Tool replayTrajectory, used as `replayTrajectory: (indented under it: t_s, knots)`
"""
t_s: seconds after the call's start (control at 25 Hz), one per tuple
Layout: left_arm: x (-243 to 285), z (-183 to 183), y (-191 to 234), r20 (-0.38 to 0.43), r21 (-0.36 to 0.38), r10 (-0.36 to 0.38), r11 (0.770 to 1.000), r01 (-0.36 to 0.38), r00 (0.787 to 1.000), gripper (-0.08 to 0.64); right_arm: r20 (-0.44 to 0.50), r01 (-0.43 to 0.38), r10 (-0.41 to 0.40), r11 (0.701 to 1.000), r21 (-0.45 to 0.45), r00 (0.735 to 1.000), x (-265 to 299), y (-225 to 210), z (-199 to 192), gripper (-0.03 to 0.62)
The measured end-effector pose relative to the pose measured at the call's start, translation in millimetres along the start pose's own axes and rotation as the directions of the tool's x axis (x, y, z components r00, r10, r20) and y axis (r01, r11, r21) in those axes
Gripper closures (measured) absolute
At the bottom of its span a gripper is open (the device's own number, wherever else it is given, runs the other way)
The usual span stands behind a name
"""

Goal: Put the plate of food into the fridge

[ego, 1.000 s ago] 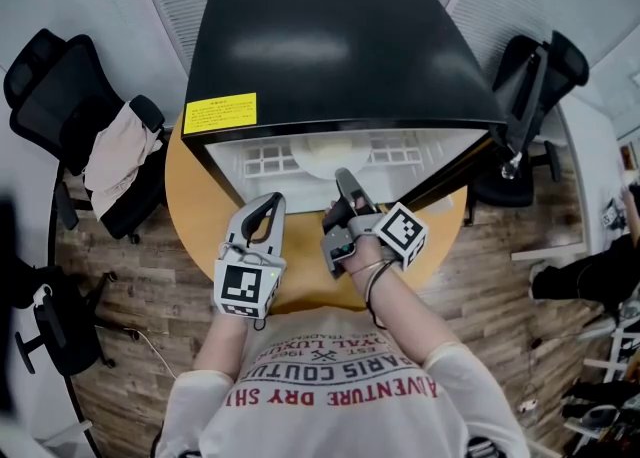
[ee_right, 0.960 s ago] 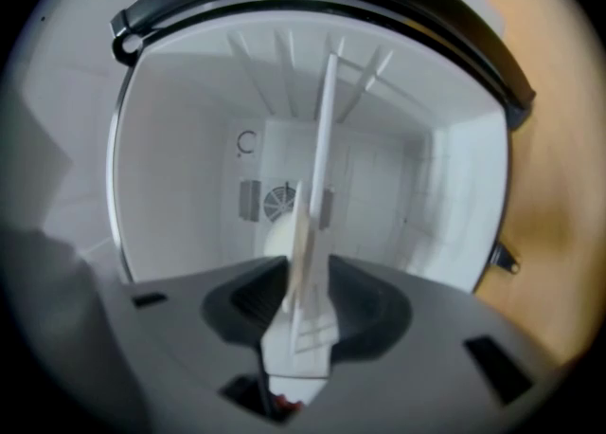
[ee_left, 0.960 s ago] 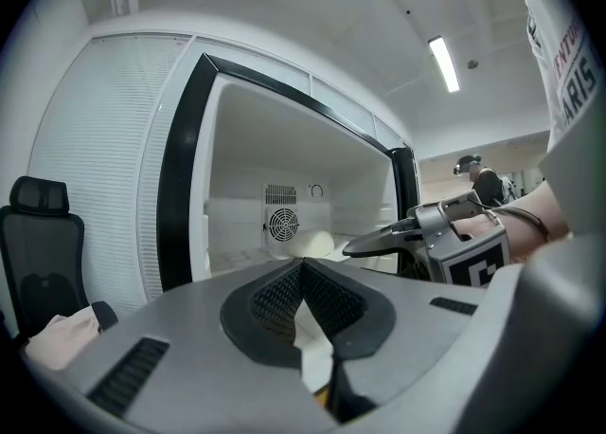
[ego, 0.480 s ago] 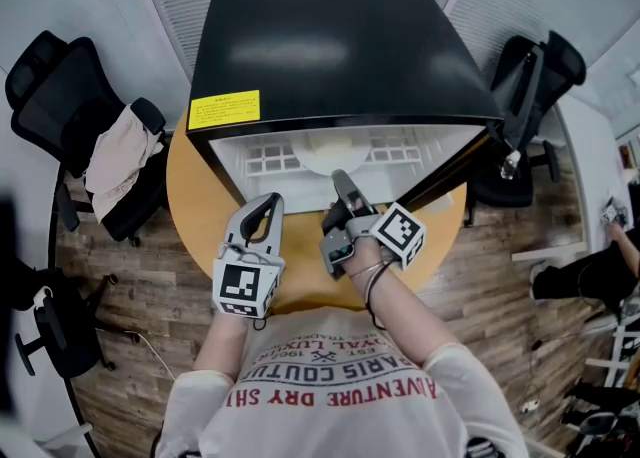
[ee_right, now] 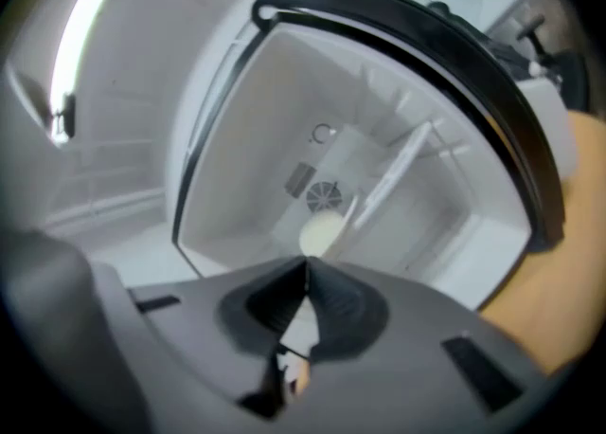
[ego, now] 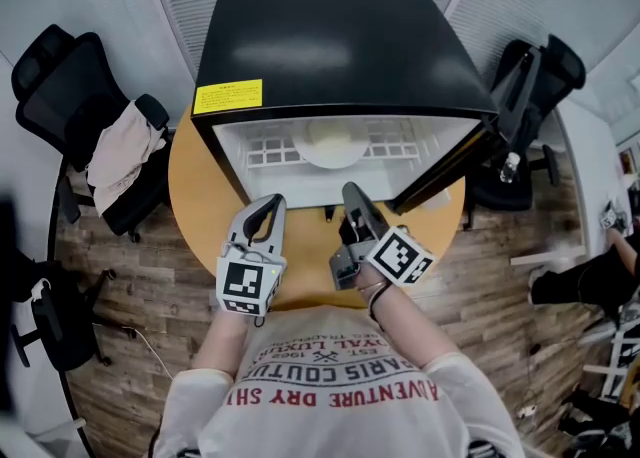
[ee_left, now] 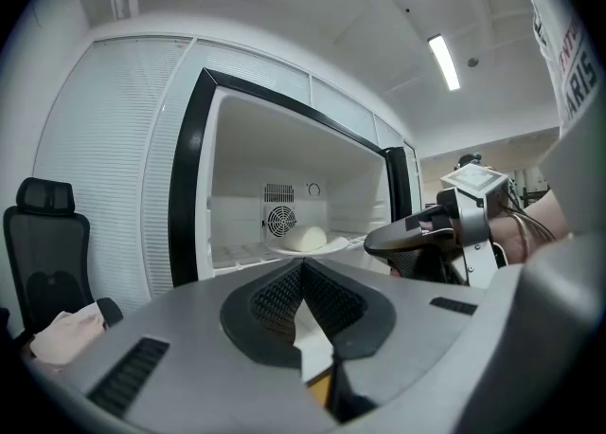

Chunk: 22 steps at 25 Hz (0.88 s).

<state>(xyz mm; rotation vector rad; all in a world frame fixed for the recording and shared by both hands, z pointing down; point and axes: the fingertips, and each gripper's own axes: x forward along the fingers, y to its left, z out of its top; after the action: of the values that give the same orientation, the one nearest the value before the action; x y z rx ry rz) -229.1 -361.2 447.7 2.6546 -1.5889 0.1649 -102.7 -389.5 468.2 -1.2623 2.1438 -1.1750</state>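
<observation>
Plate of food [ego: 333,149] already inside fridge [ego: 330,46], on shelf [ego: 265,157], straight ahead of both grippers, well apart from them. Left gripper [ego: 268,204]: jaws together, empty. Right gripper [ego: 352,192]: jaws just closed, tips meeting, nothing between. Door [ego: 447,168] stands open at right, nearer right gripper. Likely left to do: swing door closed.

I see the fridge [ego: 330,46] on the worktop [ego: 195,191], its door [ego: 445,164] open rightward and the plate of food [ego: 333,144] on its shelf [ego: 268,156]. My left gripper [ego: 271,202] and right gripper [ego: 351,190] sit side by side, nearer.
</observation>
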Motion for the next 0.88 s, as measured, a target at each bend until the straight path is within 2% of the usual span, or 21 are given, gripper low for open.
replayTrajectory:
  t_s: [0.04, 0.12, 0.2, 0.28, 0.44, 0.56, 0.64, 0.88]
  knots:
    - [-1, 0, -1, 0.001, 0.0, 0.0, 1.0, 0.0, 1.0, 0.531, 0.003, -0.009, 0.01, 0.995, -0.103, 1.0, -2, 6, 3, 0.563]
    - [-3, 1, -5, 0.001, 0.0, 0.0, 1.0, 0.0, 1.0, 0.531, 0.008, -0.016, 0.02, 0.957, -0.291, 1.0, -8, 16, 7, 0.563]
    - [-6, 1, -8, 0.001, -0.001, 0.001, 1.0, -0.001, 1.0, 0.531, 0.011, -0.012, 0.018, 0.897, -0.442, 1.0, -13, 23, 7, 0.562]
    - [-9, 0, -10, 0.001, -0.004, 0.003, 1.0, -0.003, 1.0, 0.531, 0.01, -0.008, 0.017, 0.824, -0.567, 1.0, -18, 28, 6, 0.563]
    - [-15, -4, -14, -0.005, -0.01, 0.011, 1.0, -0.011, 1.0, 0.531, -0.001, -0.012, 0.016, 0.686, -0.727, 1.0, -28, 35, -2, 0.562]
    - [-19, -4, -17, -0.003, -0.021, 0.013, 1.0, -0.013, 1.0, 0.531, -0.012, -0.024, 0.023, 0.606, -0.795, 1.0, -36, 39, -9, 0.562]
    - [-20, -3, -18, 0.0, -0.024, 0.016, 1.0, -0.016, 1.0, 0.531, -0.017, -0.024, 0.017, 0.582, -0.813, 1.0, -41, 38, -12, 0.563]
    - [-21, 1, -17, 0.009, -0.029, 0.021, 0.999, -0.021, 1.0, 0.531, -0.028, -0.023, 0.001, 0.573, -0.819, 1.0, -44, 35, -10, 0.563]
